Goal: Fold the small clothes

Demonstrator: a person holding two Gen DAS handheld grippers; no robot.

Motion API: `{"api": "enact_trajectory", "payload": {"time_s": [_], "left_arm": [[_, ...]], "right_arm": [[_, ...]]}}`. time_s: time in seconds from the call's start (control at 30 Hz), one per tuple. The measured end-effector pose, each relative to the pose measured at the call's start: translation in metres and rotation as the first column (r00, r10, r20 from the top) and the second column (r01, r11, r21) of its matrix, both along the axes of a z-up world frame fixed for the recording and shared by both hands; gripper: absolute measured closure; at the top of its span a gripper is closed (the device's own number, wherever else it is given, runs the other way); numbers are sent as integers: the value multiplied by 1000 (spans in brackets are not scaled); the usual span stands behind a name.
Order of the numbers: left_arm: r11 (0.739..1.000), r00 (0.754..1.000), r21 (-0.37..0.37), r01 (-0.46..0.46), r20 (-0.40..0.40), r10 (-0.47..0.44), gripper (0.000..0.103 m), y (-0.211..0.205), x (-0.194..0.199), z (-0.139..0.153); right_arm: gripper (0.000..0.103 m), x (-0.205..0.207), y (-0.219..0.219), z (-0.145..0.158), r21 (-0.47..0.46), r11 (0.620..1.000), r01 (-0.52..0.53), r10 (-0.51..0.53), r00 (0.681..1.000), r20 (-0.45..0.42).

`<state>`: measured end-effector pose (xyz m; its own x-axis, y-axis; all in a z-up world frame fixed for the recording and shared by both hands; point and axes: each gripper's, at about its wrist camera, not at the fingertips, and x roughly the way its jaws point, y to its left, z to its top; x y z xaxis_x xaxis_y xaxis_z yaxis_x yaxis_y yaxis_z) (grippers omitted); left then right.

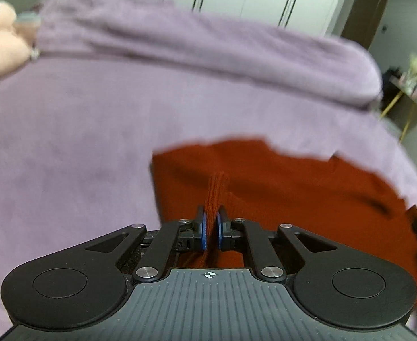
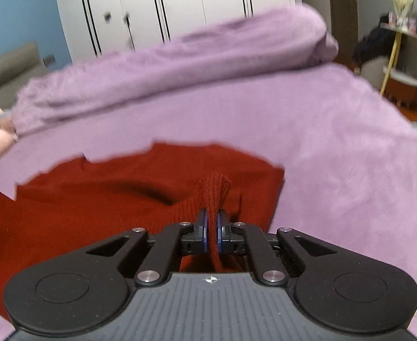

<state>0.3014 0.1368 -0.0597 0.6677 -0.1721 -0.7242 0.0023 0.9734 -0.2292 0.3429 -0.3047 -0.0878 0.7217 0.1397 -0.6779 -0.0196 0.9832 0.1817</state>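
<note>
Our left gripper [image 1: 211, 228] and right gripper [image 2: 212, 231] each have jaws clamped on a ridge of the red knitted garment [image 2: 100, 199], spread on the lilac plush bed [image 2: 336, 156]; bare bed surrounds it.

The red knit garment [image 1: 293, 187] looks smeary, and its far edge is fuzzy. Its right side runs off the picture edge in the left wrist view. The part squeezed between the left gripper [image 1: 211, 227] is hidden. A peach toy [image 1: 0, 42] is cut off at the left edge. Things on the little side table [image 2: 402, 28] are too small to tell.
</note>
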Motion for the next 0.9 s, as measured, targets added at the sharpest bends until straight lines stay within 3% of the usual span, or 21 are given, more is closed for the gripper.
{"api": "enact_trajectory", "payload": {"time_s": [0.1, 0.23, 0.3, 0.37, 0.47, 0.57, 0.7, 0.8, 0.9], "left_arm": [[1000, 999, -19, -1, -45, 0, 85, 5, 3, -20], [999, 998, -1, 49, -28, -49, 67, 3, -5, -26], [998, 998, 17, 59, -34, -59, 71, -1, -4, -25], [997, 997, 36, 64, -45, -62, 96, -5, 0, -27], [995, 998, 76, 58, 2, -59, 95, -9, -6, -11], [998, 995, 55, 34, 92, -39, 95, -5, -6, 23], [994, 979, 101, -35, 205, 14, 95, -8, 25, 59], [989, 971, 117, -95, 228, 67, 95, -15, 61, 62], [975, 973, 168, -148, 201, 113, 94, -27, 92, 43]], "right_arm": [[92, -2, -2, -10, 1, 1000, -26, 26, 1000, -17], [88, -7, -4, -11, 14, 996, -87, 87, 996, -17], [88, -6, -1, -14, -20, 995, -96, 95, 995, -24], [94, -5, 6, -15, -54, 994, -94, 93, 995, -20], [98, -13, 15, -5, -120, 989, -87, 90, 996, 20], [99, -16, 13, 19, -154, 987, -45, 62, 992, 108], [99, 15, 13, 42, -181, 981, 65, -27, 979, 201], [99, 55, 21, 42, -224, 965, 133, -81, 970, 229], [99, 87, 27, 29, -245, 954, 169, -115, 968, 221]]}}
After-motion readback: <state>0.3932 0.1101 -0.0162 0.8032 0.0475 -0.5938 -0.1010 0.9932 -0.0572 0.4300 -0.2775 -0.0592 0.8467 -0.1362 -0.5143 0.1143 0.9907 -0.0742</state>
